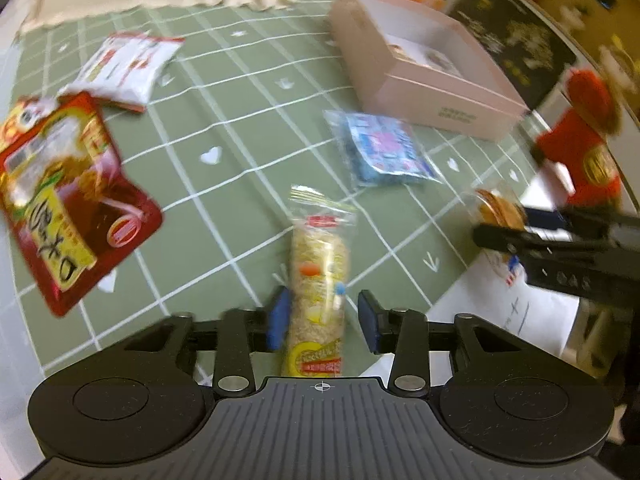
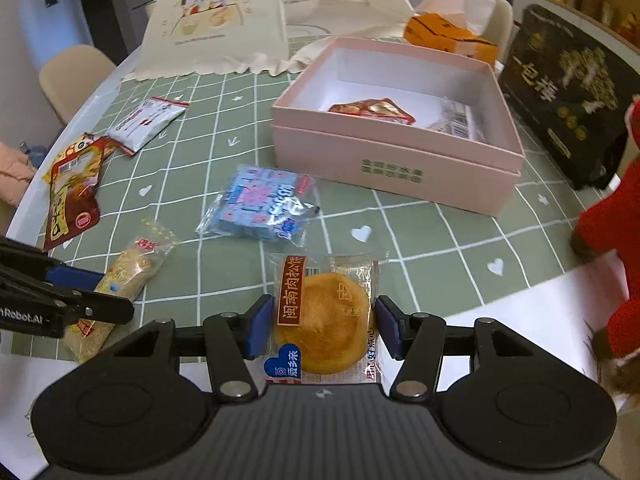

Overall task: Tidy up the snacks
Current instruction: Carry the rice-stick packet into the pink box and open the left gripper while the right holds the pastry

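Observation:
My left gripper [image 1: 325, 316] is open around a long rice-cracker bar pack [image 1: 318, 280]; the left pad touches it, the right pad stands apart. The bar also shows in the right wrist view [image 2: 128, 272]. My right gripper [image 2: 324, 326] has its pads against both sides of a round golden pastry in a clear wrapper [image 2: 326, 316]. The open pink box [image 2: 396, 136] holds a red snack pack [image 2: 372, 110] and a clear pack. A blue packet [image 2: 260, 204], a dark red pouch [image 2: 72, 196] and a white-red packet [image 2: 146, 120] lie on the green checked cloth [image 2: 420, 240].
A cream tote bag [image 2: 224, 16] lies at the table's far side. An orange carton [image 2: 448, 36] and a black box [image 2: 568, 92] stand behind and right of the pink box. A red plush toy [image 2: 612, 216] sits at the right edge. White paper [image 2: 520, 320] lies near me.

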Action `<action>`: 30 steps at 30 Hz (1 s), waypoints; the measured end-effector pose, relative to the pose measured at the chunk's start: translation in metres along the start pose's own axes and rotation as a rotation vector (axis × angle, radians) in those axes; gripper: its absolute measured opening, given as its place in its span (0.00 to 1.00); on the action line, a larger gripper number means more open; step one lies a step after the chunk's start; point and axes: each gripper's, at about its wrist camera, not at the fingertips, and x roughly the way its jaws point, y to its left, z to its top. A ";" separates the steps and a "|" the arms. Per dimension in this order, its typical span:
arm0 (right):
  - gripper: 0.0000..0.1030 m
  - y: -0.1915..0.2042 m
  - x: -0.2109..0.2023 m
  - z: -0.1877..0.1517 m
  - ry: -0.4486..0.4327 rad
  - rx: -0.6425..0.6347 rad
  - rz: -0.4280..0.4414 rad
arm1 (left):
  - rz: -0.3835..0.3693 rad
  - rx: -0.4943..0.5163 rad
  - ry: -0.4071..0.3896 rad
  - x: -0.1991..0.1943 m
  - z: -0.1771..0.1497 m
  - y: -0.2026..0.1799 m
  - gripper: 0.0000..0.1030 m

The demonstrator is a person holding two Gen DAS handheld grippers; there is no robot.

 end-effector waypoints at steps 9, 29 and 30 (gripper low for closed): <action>0.54 -0.015 -0.031 0.009 -0.087 0.032 -0.060 | -0.172 0.064 -0.281 -0.061 0.063 -0.037 0.32; 0.54 -0.047 -0.052 0.018 -0.060 0.114 -0.179 | -0.399 -0.046 -0.428 -0.002 0.171 -0.050 0.31; 0.54 -0.051 -0.050 0.023 -0.064 0.129 -0.157 | -0.391 -0.044 -0.430 -0.008 0.158 -0.044 0.31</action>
